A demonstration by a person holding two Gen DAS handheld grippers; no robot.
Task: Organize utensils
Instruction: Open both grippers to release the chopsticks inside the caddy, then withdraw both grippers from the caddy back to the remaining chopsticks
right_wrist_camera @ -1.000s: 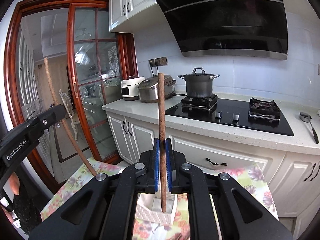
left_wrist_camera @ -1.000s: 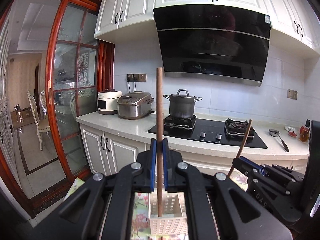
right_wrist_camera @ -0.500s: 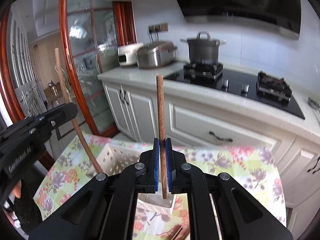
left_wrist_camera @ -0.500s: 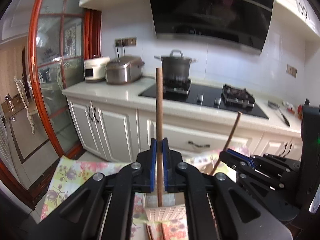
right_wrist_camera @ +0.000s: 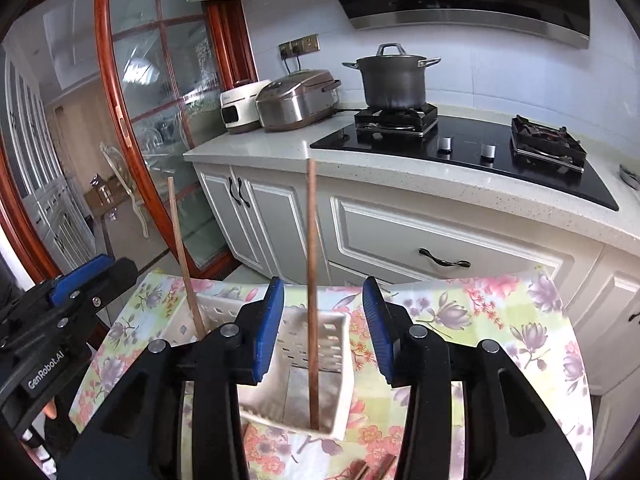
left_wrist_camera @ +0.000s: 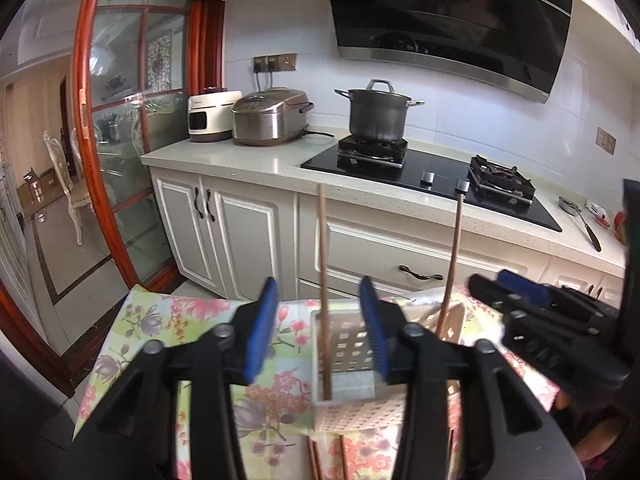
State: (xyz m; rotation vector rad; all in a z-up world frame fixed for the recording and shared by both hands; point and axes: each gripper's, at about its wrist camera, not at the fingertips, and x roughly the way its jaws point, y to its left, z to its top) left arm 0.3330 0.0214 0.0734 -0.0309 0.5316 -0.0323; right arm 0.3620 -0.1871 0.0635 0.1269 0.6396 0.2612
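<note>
Two white slotted utensil holders stand side by side on the floral tablecloth. In the left wrist view my left gripper is open around a brown chopstick that stands in the near holder, free of the jaws. A second chopstick stands in the other holder to its right. In the right wrist view my right gripper is open around its chopstick, which stands in a holder. The other chopstick leans at left, by the left gripper's body.
More brown chopsticks lie on the cloth below the holders, also low in the right wrist view. Beyond the table are white cabinets, a hob with a pot, two cookers, and a red-framed glass door.
Both grippers came down over the holders and opened. Each chopstick left its jaws and now stands in a holder.
</note>
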